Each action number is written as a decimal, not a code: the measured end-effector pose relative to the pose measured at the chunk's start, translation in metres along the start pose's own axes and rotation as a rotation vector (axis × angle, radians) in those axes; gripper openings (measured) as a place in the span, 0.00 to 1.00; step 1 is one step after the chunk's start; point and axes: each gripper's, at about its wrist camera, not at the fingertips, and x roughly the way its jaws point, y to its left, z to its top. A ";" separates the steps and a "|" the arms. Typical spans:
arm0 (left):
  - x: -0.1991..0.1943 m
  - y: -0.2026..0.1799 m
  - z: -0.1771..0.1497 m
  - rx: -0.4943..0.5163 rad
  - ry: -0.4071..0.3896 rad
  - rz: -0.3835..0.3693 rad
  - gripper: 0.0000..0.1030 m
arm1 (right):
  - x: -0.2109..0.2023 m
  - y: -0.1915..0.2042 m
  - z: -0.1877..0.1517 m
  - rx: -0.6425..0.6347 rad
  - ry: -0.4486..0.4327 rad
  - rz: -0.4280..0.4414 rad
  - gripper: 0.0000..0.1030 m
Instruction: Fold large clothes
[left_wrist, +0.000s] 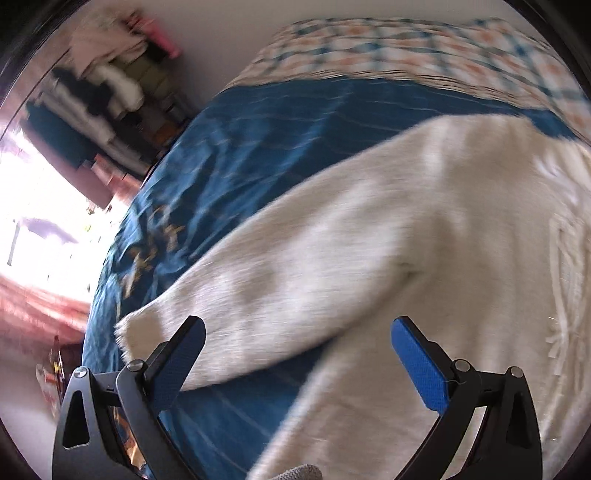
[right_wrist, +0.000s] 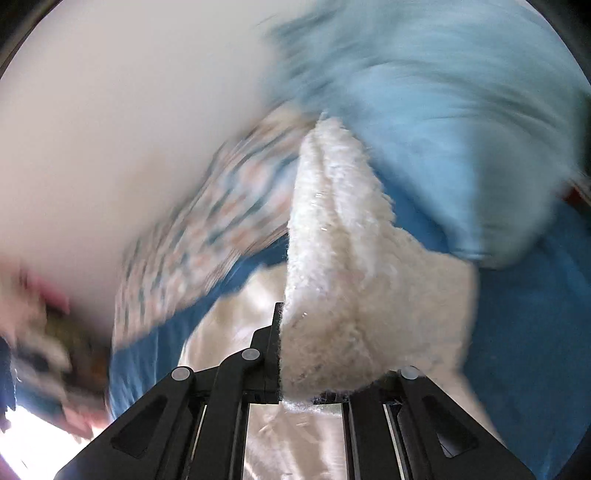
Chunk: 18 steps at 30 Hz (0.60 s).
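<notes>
White sweater (left_wrist: 424, 229) spread on the blue bedspread (left_wrist: 258, 147). Left gripper (left_wrist: 297, 354), jaws open and empty, hovers over the sleeve (left_wrist: 258, 295), which runs crosswise beneath. Right gripper (right_wrist: 284, 350), jaws clamped on a fuzzy edge.

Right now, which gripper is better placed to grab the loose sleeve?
Left. The left gripper is open right over the sleeve; the right gripper is already shut on the cream sweater.
</notes>
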 end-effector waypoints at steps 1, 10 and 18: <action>0.005 0.011 -0.003 -0.021 0.013 0.006 1.00 | 0.031 0.030 -0.009 -0.073 0.046 0.001 0.08; 0.056 0.123 -0.041 -0.162 0.132 0.060 1.00 | 0.242 0.163 -0.187 -0.543 0.446 -0.130 0.19; 0.091 0.200 -0.087 -0.408 0.334 -0.162 0.99 | 0.173 0.134 -0.169 -0.298 0.391 0.071 0.66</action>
